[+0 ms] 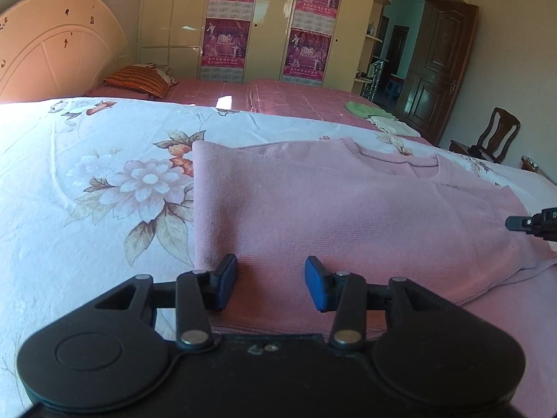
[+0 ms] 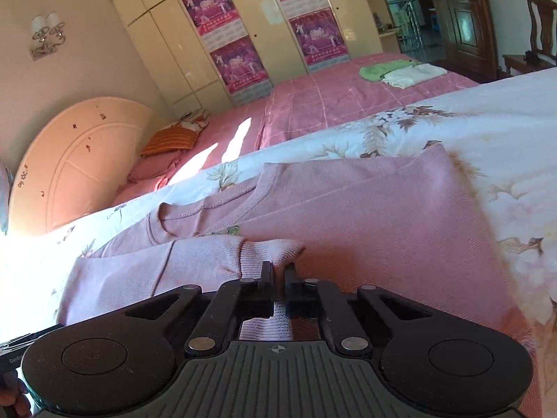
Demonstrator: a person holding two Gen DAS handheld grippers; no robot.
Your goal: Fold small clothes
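A pink knit sweater (image 1: 348, 209) lies flat on the floral sheet (image 1: 87, 174), its left side folded to a straight edge. My left gripper (image 1: 271, 278) hovers over the sweater's near hem, blue pads apart, nothing pinched between them. In the right wrist view the sweater (image 2: 383, 209) has one sleeve folded across its body. My right gripper (image 2: 278, 271) is shut on that sleeve's ribbed cuff (image 2: 268, 250), which bunches up just ahead of the jaws. The right gripper's tip (image 1: 522, 223) also shows at the far right of the left wrist view.
Folded green cloth (image 2: 376, 71) and white cloth (image 2: 410, 75) lie on the pink checked bedspread (image 2: 330, 101) behind. An orange pillow (image 1: 139, 80) rests by the headboard (image 1: 52, 45). A wooden chair (image 1: 494, 136) and a dark door (image 1: 442, 69) stand to the right.
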